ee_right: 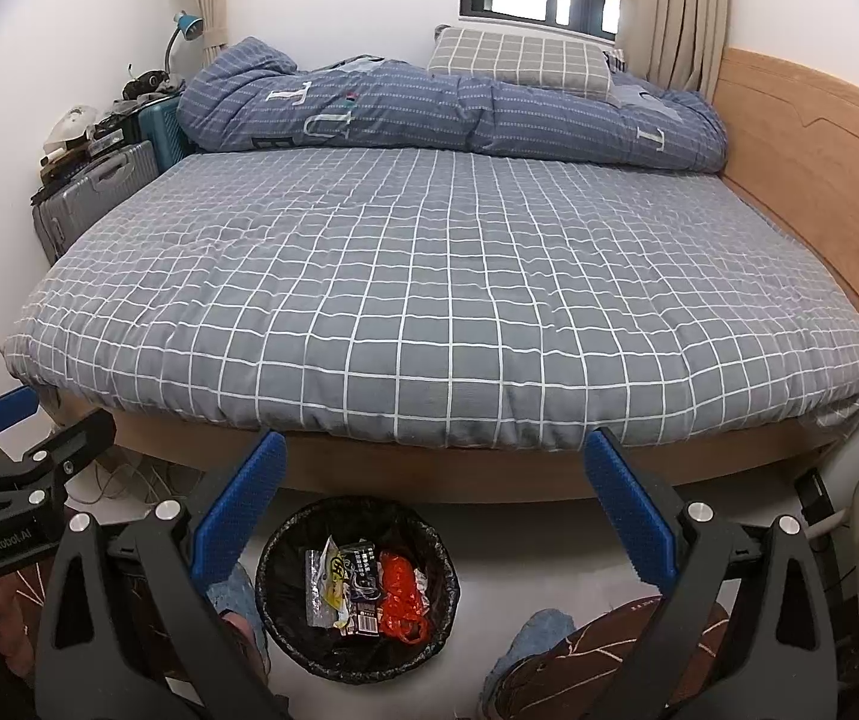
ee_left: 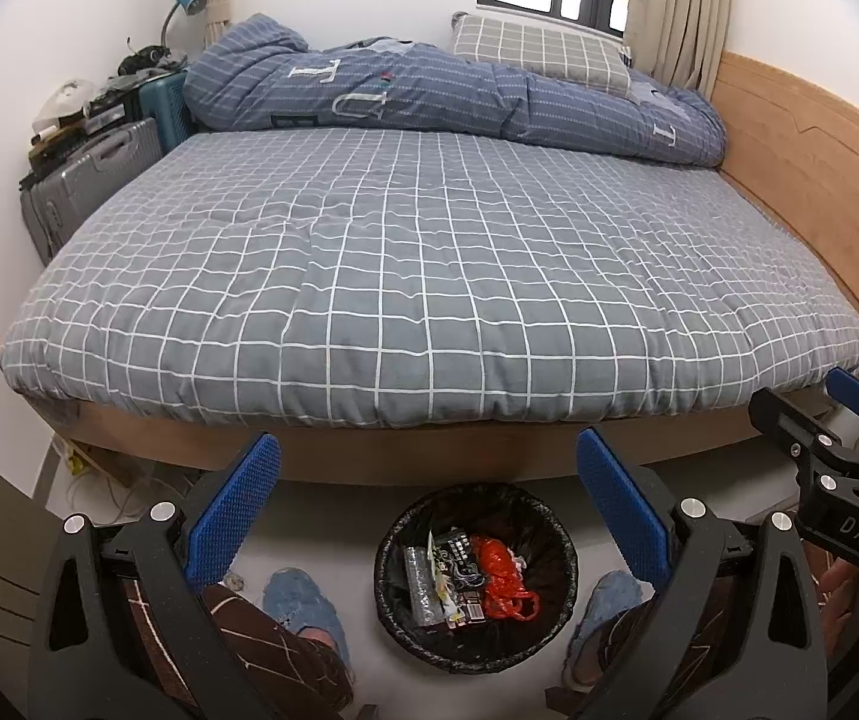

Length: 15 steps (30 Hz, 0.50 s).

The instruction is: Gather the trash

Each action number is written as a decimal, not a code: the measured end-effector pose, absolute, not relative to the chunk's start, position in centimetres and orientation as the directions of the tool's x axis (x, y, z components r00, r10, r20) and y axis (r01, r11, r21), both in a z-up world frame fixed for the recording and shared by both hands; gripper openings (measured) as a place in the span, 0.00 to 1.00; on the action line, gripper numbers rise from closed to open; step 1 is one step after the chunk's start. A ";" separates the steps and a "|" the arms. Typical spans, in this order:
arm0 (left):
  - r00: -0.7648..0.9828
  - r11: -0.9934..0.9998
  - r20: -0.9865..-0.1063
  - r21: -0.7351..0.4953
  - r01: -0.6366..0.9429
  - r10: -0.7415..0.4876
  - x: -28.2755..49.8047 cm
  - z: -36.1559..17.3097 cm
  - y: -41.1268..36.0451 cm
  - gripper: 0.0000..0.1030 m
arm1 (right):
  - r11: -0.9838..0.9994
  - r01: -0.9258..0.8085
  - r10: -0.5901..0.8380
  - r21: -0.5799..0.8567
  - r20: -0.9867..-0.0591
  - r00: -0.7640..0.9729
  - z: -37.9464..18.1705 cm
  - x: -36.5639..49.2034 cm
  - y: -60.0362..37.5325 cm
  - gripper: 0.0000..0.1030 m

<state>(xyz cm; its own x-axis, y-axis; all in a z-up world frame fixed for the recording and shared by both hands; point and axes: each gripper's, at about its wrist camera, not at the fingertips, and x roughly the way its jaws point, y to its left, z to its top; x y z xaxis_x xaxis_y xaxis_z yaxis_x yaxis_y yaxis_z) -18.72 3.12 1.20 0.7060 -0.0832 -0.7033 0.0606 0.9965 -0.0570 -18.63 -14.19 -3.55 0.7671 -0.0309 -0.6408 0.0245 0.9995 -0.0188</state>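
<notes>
My left tool (ee_left: 426,495) is spread wide, gripping nothing. The bin (ee_left: 476,577) sits on the floor between my feet, close by the bed (ee_left: 429,276), handy for dropping; wrappers (ee_left: 459,564) and a red bag (ee_left: 498,576) lie inside. My right tool (ee_right: 435,495) gapes wide too, empty.

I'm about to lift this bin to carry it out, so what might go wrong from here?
1. The trash bin stands on the floor between the person's slippered feet, so a step could tip it.
2. The red plastic bag and wrappers lie loose inside and might spill if the bin tilts.
3. Both the left claw and right claw are open and empty; the bin's thin liner rim may slip from a pinch.
</notes>
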 end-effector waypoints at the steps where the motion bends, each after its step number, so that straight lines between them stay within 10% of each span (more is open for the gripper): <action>1: 0.707 0.997 -0.703 -0.057 0.060 -0.083 -18.7 1.2 3.1 0.94 | 1.000 0.023 -0.030 -0.018 -0.641 0.767 -3.6 -18.6 -14.2 0.93; 15: 0.688 0.997 -0.721 -0.060 0.058 -0.083 -18.2 0.6 3.0 0.94 | 0.999 0.026 -0.034 -0.022 -0.645 0.764 -3.8 -18.4 -14.3 0.93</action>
<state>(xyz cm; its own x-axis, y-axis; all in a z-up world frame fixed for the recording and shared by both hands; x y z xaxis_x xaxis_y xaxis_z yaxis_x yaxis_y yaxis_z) -18.21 3.02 0.55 0.6878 -0.0834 -0.7211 0.0575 0.9965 -0.0603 -18.43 -14.31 -3.76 0.7635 -0.0339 -0.6449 0.0257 0.9994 -0.0222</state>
